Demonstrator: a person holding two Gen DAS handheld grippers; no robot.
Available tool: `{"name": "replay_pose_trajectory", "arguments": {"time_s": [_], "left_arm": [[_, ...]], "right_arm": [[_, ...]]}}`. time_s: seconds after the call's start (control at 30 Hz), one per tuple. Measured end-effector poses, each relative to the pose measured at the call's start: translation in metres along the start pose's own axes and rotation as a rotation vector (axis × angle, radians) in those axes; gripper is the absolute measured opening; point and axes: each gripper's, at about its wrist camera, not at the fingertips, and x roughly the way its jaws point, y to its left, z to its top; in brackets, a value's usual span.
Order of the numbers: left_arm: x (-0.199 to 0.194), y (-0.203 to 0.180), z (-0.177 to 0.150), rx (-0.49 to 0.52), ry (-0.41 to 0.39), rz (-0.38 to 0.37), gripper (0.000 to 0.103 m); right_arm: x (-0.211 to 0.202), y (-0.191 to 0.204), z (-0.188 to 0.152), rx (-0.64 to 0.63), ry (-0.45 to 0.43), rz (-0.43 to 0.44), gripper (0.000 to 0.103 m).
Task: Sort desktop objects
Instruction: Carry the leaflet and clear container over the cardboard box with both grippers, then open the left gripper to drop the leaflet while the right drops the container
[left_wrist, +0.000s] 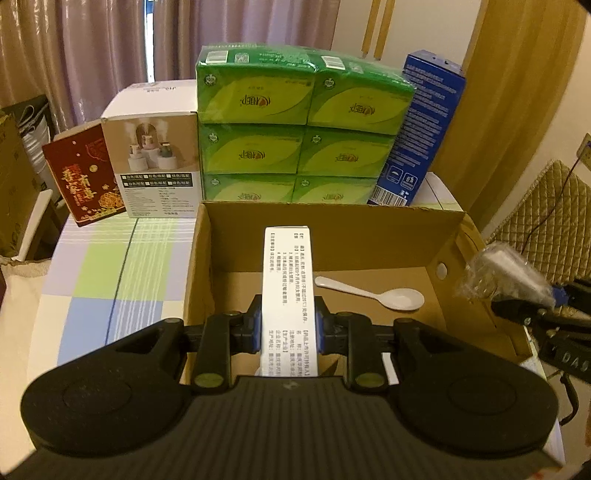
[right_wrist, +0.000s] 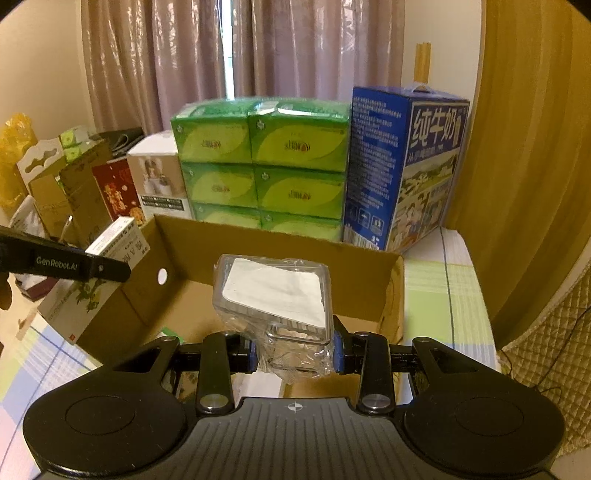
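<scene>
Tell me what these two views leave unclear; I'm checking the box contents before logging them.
- Cardboard box floor, left wrist view: the near part is hidden behind the white carton and the left tongs.
- Clear plastic pack contents, right wrist view: crinkled wrap and a white label hide them.
- White spoon: absent from the right wrist view, behind that pack.

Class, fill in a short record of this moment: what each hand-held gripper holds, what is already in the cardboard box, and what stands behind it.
left hand-held gripper: shut on white carton, held over the cardboard box
right hand-held gripper: shut on clear packet with a white label, held over the box
in box: white spoon on the floor
behind box: green tissue pack, blue milk case, humidifier box, red box
surface: checked tablecloth
</scene>
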Motion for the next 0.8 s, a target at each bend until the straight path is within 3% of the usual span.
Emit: {"name": "replay_pose_trajectory", "arguments": {"time_s": [0.27, 0.33, 0.37, 0.63, 0.7, 0.77, 0.8], "left_arm": [[0.027, 0.002, -0.001, -0.007, 0.013, -0.003, 0.021], [0.03, 0.004, -0.004, -0.024, 0.005, -0.007, 0.025], [0.03, 0.006, -0.005, -0.035, 0.006, -0.006, 0.032], [0.021, 0.005, -0.009, -0.028, -0.015, -0.017, 0.034], [0.018, 0.004, -0.01, -0.022, -0.021, -0.018, 0.038], [0.016, 0.004, -0.011, -0.02, -0.026, -0.016, 0.041], [0.014, 0.005, -0.012, -0.02, -0.026, -0.017, 0.042]], "right_arm": [[0.027, -0.003, -0.009, 0.009, 0.039, -0.002, 0.033], [0.03, -0.004, -0.01, 0.018, 0.043, 0.001, 0.033], [0.032, -0.004, -0.01, 0.018, 0.045, 0.002, 0.033], [0.037, -0.004, -0.013, 0.021, 0.054, 0.0, 0.033], [0.037, -0.003, -0.013, 0.027, 0.049, -0.001, 0.033], [0.037, -0.005, -0.01, 0.041, 0.038, 0.029, 0.049], [0.035, -0.006, -0.01, 0.051, 0.022, 0.04, 0.071]]}}
